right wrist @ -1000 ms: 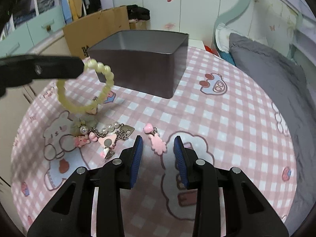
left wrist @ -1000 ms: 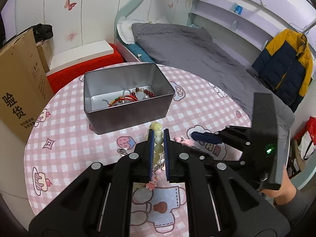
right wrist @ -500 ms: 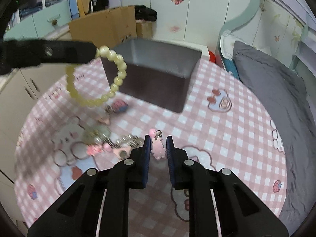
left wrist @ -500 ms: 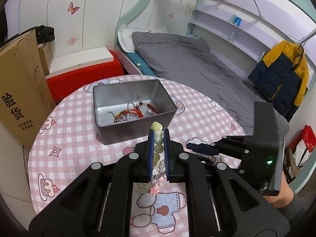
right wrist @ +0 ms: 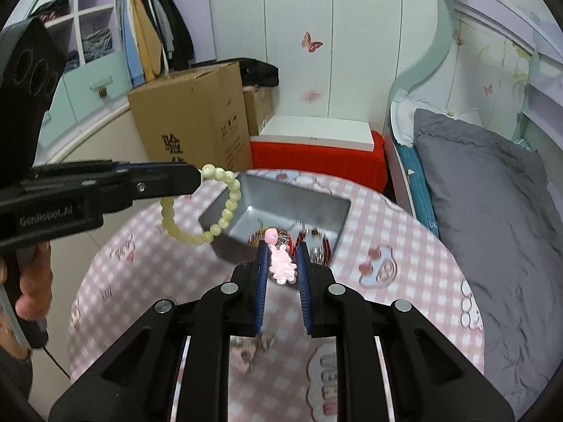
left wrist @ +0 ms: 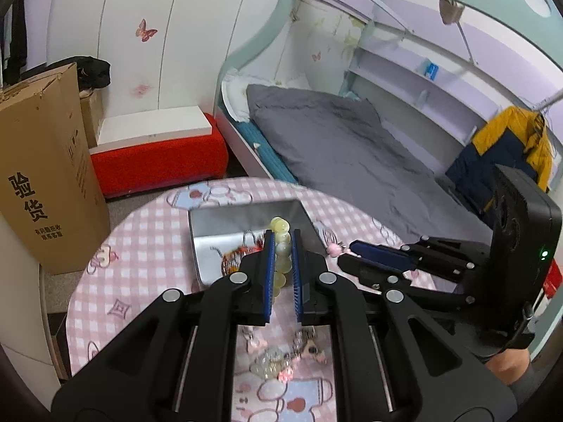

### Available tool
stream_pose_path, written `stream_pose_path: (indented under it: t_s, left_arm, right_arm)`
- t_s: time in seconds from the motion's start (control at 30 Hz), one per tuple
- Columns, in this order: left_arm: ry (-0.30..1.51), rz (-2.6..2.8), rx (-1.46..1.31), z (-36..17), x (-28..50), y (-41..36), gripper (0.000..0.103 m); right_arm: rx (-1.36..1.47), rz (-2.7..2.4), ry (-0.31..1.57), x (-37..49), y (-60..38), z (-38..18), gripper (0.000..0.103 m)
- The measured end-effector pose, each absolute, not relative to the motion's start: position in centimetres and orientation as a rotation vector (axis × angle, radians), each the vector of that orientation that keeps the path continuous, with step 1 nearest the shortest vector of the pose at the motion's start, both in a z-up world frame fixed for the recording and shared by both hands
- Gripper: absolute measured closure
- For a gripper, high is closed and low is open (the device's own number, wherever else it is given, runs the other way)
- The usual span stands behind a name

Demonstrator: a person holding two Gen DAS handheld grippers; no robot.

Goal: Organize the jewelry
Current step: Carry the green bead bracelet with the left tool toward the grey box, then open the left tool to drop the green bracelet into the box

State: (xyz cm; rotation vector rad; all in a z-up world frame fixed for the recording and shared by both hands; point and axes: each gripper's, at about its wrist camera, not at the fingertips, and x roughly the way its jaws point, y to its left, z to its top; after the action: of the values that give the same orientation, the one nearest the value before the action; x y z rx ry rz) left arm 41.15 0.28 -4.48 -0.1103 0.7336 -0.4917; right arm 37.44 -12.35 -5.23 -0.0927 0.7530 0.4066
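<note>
Left gripper (left wrist: 281, 256): your fingers are nearly closed on the bracelet (left wrist: 282, 246), clamping it between the blue pads.
Bracelet: pale yellow beads; a few sit between your left pads, and the rest of the loop hangs free below and beyond the tips, seen from the right wrist over the near corner of the tin (right wrist: 309, 207).
Right gripper (right wrist: 280, 263): your fingers are closed narrowly on the charm (right wrist: 279, 260), pads pressing its two sides.
Charm: pink, bear-shaped, upright between your right pads, its metal clasp and pink bead poking out past the tips towards the tin.
Tin: open, grey metal, on the bench (right wrist: 404, 239), just beyond both sets of fingertips; red beads and chains lie inside.
Pile (left wrist: 281, 355): more pieces left on the bench under your left gripper, blurred.
</note>
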Motion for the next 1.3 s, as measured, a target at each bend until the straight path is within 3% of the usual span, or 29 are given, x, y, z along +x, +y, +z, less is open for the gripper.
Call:
stream_pose_path:
  t_s: [0.2,0.5,1.0,1.07,1.1,1.17,1.2,1.3]
  left_arm:
    - [0.716,-0.471,-0.128,-4.6,43.5,0.1,0.094]
    - [0.823,-0.428,-0.085,-8.9,47.3,-0.9,0.094]
    - [0.887,-0.412,-0.043,-11.4,47.5,-1.4,0.093]
    - [0.886,-0.411,-0.037,-11.2,47.4,-1.4,0.09]
    - [0.884,-0.411,-0.037,-11.2,47.2,-1.4,0.084]
    - [0.877,-0.407,-0.039,-10.9,47.0,-1.3,0.064]
    - [0.862,-0.398,-0.04,-10.7,46.7,-1.1,0.049]
    - [0.838,-0.396,-0.043,-10.0,45.7,-0.7,0.049]
  right_arm:
    - [-0.066,0.41,0.785,40.1,-11.5,-6.5,0.089]
    - [-0.054,0.401,0.844,42.8,-10.9,-9.4,0.089]
    - [-0.023,0.394,0.878,43.6,-11.0,-10.8,0.088]
    - [-0.013,0.395,0.877,43.5,-11.2,-10.7,0.088]
    - [-0.012,0.395,0.876,43.4,-11.3,-10.6,0.088]
    - [-0.009,0.397,0.871,43.1,-11.6,-10.4,0.088]
    - [-0.005,0.399,0.866,42.8,-11.8,-10.2,0.088]
    - [0.0,0.406,0.846,41.7,-12.3,-9.3,0.087]
